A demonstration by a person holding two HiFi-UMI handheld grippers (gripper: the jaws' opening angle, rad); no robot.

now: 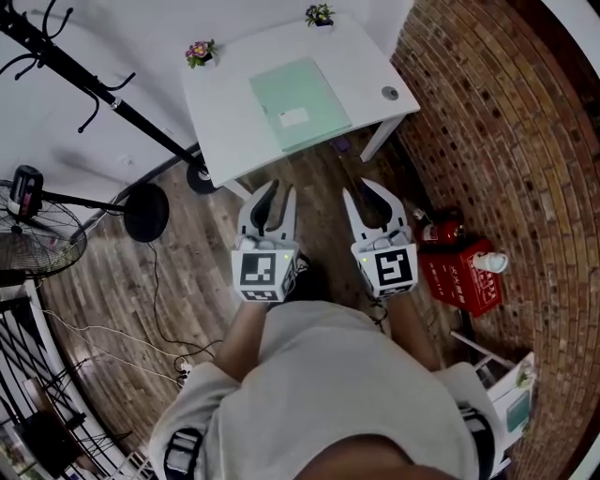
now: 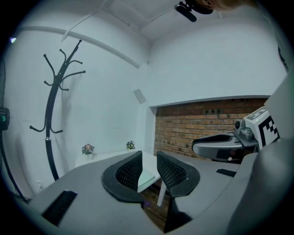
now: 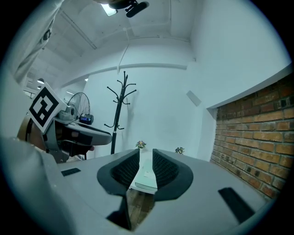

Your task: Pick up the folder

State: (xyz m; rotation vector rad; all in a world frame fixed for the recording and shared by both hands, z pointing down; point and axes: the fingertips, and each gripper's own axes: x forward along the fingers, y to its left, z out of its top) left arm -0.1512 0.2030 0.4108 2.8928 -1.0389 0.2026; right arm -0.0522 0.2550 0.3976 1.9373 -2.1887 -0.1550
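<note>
A pale green folder (image 1: 298,101) with a small white label lies flat on the white table (image 1: 230,112) ahead of me. Both grippers hang over the wooden floor, short of the table's near edge, pointing at it. My left gripper (image 1: 277,192) is open with nothing between its jaws; in the left gripper view (image 2: 149,154) a corner of the folder (image 2: 146,177) shows through the gap. My right gripper (image 1: 363,191) is also open and empty, and in the right gripper view (image 3: 146,151) the folder (image 3: 144,181) lies straight ahead between the jaws.
Two small flower pots (image 1: 200,52) (image 1: 320,14) stand at the table's far edge, a round grey disc (image 1: 390,93) at its right corner. A black coat rack (image 1: 94,89) and fan (image 1: 33,234) stand left. A brick wall (image 1: 506,141), red crate (image 1: 464,277) and fire extinguisher (image 1: 439,228) are right.
</note>
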